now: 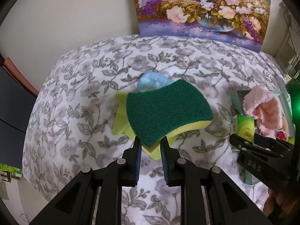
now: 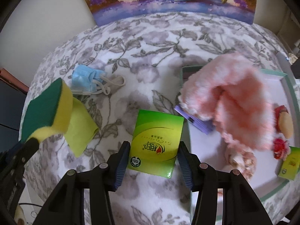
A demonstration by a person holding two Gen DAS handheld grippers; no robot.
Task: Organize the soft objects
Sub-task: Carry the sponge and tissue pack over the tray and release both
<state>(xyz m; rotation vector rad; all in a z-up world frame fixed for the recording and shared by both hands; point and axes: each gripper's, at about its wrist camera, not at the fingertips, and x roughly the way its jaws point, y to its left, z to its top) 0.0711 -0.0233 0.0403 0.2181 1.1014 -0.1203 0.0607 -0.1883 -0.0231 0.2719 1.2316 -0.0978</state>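
Note:
My left gripper (image 1: 150, 144) is shut on the near edge of a green-topped yellow sponge (image 1: 166, 110), which is lifted above a lime cloth (image 1: 120, 116). A blue face mask (image 1: 150, 81) lies just behind them. In the right wrist view the sponge (image 2: 48, 108) hangs at the left, over the lime cloth (image 2: 80, 129) and near the mask (image 2: 86, 80). My right gripper (image 2: 152, 155) has its pads against both sides of a green tissue pack (image 2: 157, 140) on the flowered cover. A pink fluffy cloth (image 2: 234, 97) drapes over the near left edge of the pale green box (image 2: 288, 97).
The box also holds a purple pack (image 2: 196, 123), a second green pack (image 2: 288, 165) and a small doll (image 2: 283, 123). A flower painting (image 1: 202, 9) leans on the wall at the back. The flowered cover (image 1: 93, 75) drops off at its left edge.

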